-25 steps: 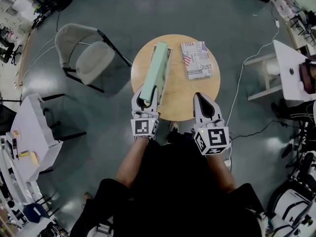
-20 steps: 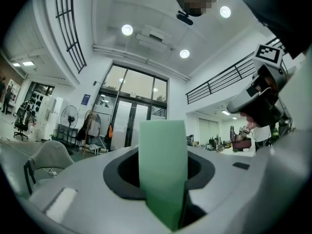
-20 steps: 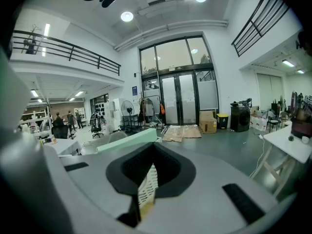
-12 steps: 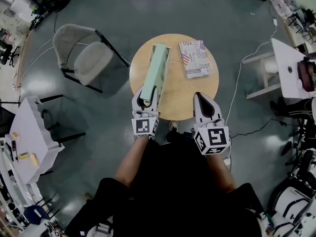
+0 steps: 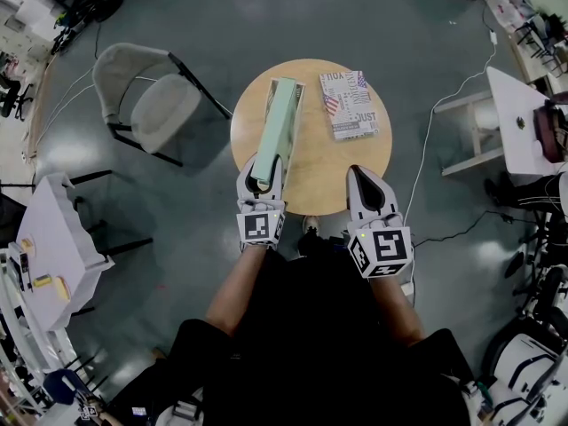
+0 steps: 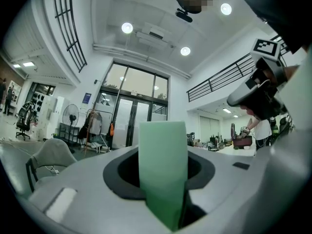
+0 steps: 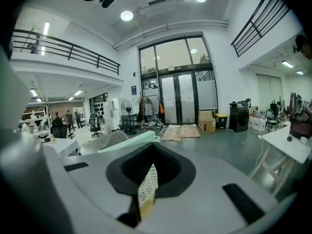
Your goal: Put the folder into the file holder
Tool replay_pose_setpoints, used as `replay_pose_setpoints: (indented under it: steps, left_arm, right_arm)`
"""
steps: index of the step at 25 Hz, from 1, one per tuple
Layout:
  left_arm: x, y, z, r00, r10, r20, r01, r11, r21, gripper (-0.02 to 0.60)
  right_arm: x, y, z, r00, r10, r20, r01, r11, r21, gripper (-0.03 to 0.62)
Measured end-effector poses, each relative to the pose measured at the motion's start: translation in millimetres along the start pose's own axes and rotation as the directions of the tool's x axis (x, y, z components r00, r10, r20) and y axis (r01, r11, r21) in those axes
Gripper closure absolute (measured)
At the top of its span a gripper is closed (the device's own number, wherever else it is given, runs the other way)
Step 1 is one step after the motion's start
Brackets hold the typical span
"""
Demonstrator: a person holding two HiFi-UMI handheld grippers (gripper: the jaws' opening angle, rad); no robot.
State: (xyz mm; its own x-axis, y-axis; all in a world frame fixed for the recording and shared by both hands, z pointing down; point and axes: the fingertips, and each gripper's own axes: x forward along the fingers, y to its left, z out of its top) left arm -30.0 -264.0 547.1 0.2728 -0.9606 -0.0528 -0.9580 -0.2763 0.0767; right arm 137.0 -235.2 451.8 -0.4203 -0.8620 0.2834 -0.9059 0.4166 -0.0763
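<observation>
Spreading beneath everything is a smooth, dull grey-green floor (image 5: 177, 7), and on it stands a round tabletop (image 5: 324, 171) of pale, matt wood. To its left sits a chair (image 5: 155, 105) with a curved grey shell and thin black legs.

Over the left half of the tabletop runs the folder (image 5: 275, 127), a long, flat, mint-green slab with a plain, even surface. Its near end is clamped in the left tool (image 5: 264, 169), and the rest reaches straight away from the person towards the far rim. The left gripper view shows the two grey shells pressed against the green sheet, which rises square-ended out of the dark slot between them. Whether the far end touches the wood cannot be told.

Right of the folder, and apart from it, a rectangular booklet (image 5: 350, 105) with a flag-patterned, printed cover lies flat.

The right tool (image 5: 367, 177) hangs over the near right edge of the tabletop, well apart from the folder. It is closed and holds nothing; only a ribbed cream pad shows in its slit.
</observation>
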Motion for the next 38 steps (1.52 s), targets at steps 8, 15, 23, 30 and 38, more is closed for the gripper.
replay_pose_setpoints:
  steps: [8, 15, 23, 30, 38]
  left_arm:
    - [-2.6, -1.5, -11.0, 1.0, -0.008, -0.022, 0.008, 1.0, 0.009, 0.423]
    - [-2.9, -5.5, -12.1, 1.0, -0.01, -0.023, 0.011, 1.0, 0.023, 0.422]
    - [-6.3, -8.1, -17.5, 1.0, -0.004, -0.03, 0.005, 0.999, 0.042, 0.417]
    - [-4.7, -10.4, -19.7, 0.999, -0.019, -0.04, 0.021, 0.999, 0.05, 0.405]
    - [-3.9, -12.6, -22.6, 0.995, -0.065, -0.072, 0.067, 0.997, 0.034, 0.38]
  right_arm:
    - [-2.1, 0.5, -3.1, 1.0, 0.003, -0.007, -0.003, 1.0, 0.012, 0.6]
    - [-5.7, -1.9, -2.1, 1.0, 0.0, -0.004, 0.0, 1.0, 0.015, 0.6]
    - [-11.3, 1.7, -5.0, 1.0, 0.007, -0.002, -0.007, 1.0, 0.02, 0.6]
    - [-12.4, 5.1, -4.7, 1.0, 0.013, 0.0, -0.013, 1.0, 0.024, 0.6]
    - [-16.6, 13.7, -6.8, 1.0, 0.015, -0.002, -0.015, 1.0, 0.026, 0.6]
